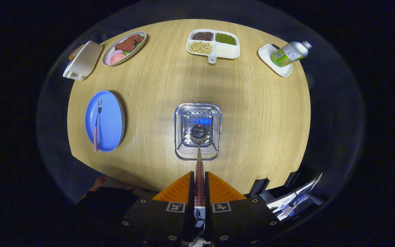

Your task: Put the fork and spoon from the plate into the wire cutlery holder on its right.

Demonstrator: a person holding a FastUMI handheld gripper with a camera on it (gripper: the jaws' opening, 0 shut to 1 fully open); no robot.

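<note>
a: what is the tool [199,183] doing?

b: its two fingers [180,188] are closed together on the spoon [199,156], both pressing on the red-and-white checked handle, which runs straight out between them.

a: and the spoon itself?

b: past the checked grip there is a thin metal neck, then a rounded shiny bowl. the bowl hangs inside the opening of the wire cutlery holder [198,131], just ahead of the fingers; whether it touches the bottom i cannot tell.

a: describe the holder.

b: a squarish, bright metal basket with rounded corners, wire bars along its near wall and a perforated floor. it stands on the wooden worktop [252,113].

a: where is the fork [96,126]?

b: lying on the blue plate [113,120], well off to the left of the holder. it has the same checked handle, with metal tines pointing away from the tool.

a: anything else on the worktop?

b: at the far side, a white divided tray [225,51] of beans, an oval dish of food [124,48], a cream lidded box [83,61], and a metal bottle [290,53] lying on a small white dish [269,55].
</note>
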